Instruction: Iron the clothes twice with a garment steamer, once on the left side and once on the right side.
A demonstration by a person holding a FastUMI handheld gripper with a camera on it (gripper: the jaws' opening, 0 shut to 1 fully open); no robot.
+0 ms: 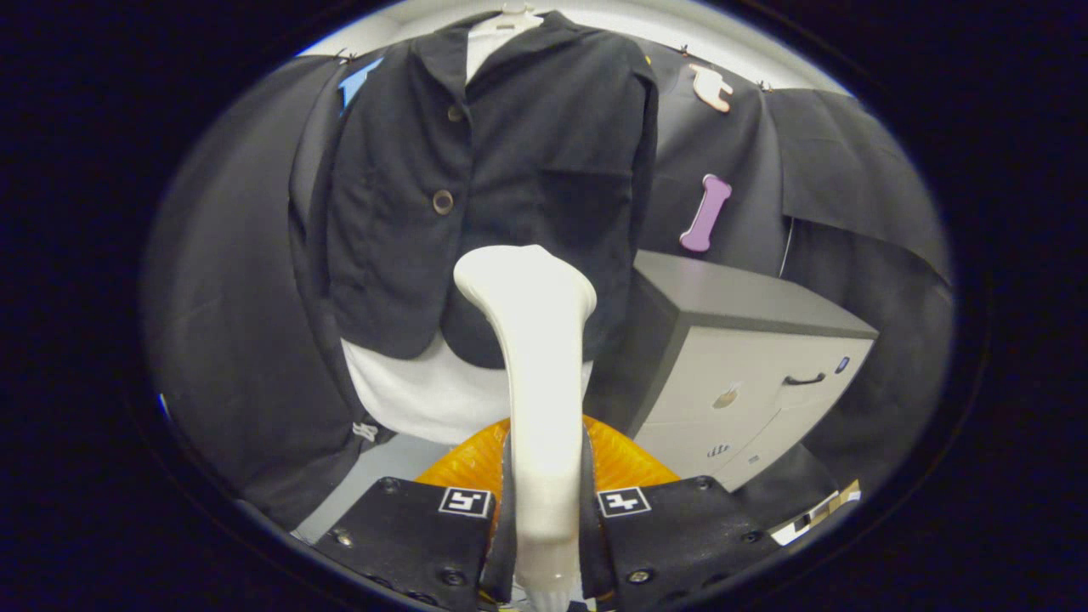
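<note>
One black cloth wall (pixel 229 280) backs the booth. Before it hangs a dark jacket (pixel 510 170) over a white garment (pixel 425 391). Beside them stands a grey cabinet (pixel 748 374). The gripper (pixel 544 518) clenches the white garment steamer (pixel 535 340), its head near the jacket's hem.

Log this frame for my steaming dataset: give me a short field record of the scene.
hand-held gripper: fingers closed on the steamer handle, one on each side
garment steamer: white, upright, head near the jacket's lower hem
jacket: dark, buttoned, on a hanger, facing the steamer
white garment: hangs below the jacket hem
cabinet: grey, with a drawer handle, beside the jacket
contact with fabric: cannot tell
</note>
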